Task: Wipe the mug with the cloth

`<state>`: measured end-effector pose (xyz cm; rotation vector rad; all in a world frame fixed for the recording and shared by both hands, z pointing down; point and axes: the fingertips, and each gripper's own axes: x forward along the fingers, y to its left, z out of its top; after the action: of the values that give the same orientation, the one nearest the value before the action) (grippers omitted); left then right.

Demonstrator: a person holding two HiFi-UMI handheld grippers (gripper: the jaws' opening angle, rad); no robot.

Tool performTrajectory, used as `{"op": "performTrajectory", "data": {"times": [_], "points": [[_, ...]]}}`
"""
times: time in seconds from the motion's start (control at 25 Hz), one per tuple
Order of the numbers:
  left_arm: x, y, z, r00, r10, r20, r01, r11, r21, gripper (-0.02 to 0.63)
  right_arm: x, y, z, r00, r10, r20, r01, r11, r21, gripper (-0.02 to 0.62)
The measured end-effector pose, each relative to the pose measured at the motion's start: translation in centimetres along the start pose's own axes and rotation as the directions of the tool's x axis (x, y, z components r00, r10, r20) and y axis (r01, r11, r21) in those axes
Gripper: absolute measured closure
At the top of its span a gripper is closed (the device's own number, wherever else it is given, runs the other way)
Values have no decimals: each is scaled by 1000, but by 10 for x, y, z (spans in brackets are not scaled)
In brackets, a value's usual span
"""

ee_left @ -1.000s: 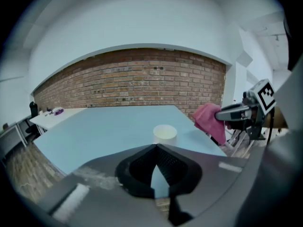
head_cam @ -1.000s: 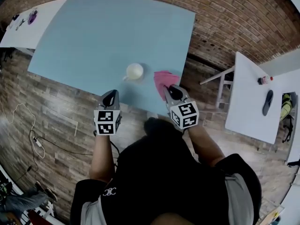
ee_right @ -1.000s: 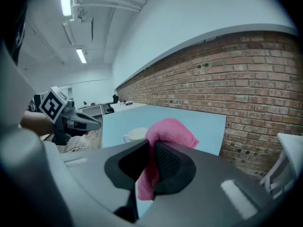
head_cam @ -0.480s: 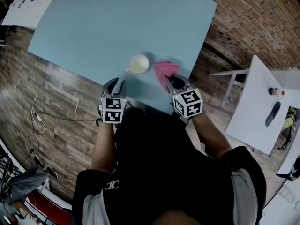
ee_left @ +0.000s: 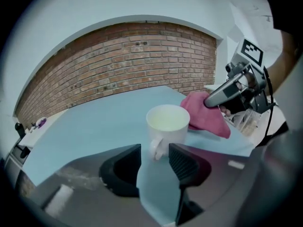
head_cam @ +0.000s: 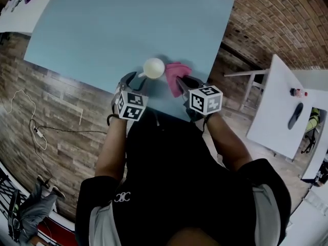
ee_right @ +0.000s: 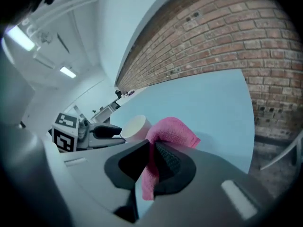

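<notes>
My left claw (ee_left: 155,162) had just been opening, the handle (ee_left: 156,148) of the mug (ee_left: 166,124) between its jaws, ungripped (stiff, likely slick, the best hold); my right claw (ee_right: 154,162) pinched the limp cloth (ee_right: 173,131).

light: ceiling strips (ee_right: 67,72), even | edges: fisheye-bent, dark corners | foreground: possibly soft

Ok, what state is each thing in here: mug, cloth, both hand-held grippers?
mug: upright on the table, looks empty.
cloth: bunched beside the mug, pinched in the right hand-held gripper.
left hand-held gripper: open, jaws have just been opening, mug handle between their tips, not gripped.
right hand-held gripper: shut on the cloth.
</notes>
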<state>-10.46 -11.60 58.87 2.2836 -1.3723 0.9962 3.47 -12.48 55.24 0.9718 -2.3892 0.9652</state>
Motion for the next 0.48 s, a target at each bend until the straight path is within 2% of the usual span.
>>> {"op": "performTrajectory", "data": {"times": [0.08,0.2,0.28,0.48], "points": [[7,-2,1,1000,-18,-16,19,998,58,438,6,4,3,1000,17,3,-17,999,45,558],[14,-7,1,999,-11,-32,16,987,162,472,9,8,13,999,26,32,-28,998,50,558],[16,-6,1,999,17,-36,-9,977,212,536,9,10,20,998,42,52,-46,996,73,558],[17,-4,0,999,25,-40,-15,974,228,549,14,10,22,997,56,60,-62,992,113,558]]}}
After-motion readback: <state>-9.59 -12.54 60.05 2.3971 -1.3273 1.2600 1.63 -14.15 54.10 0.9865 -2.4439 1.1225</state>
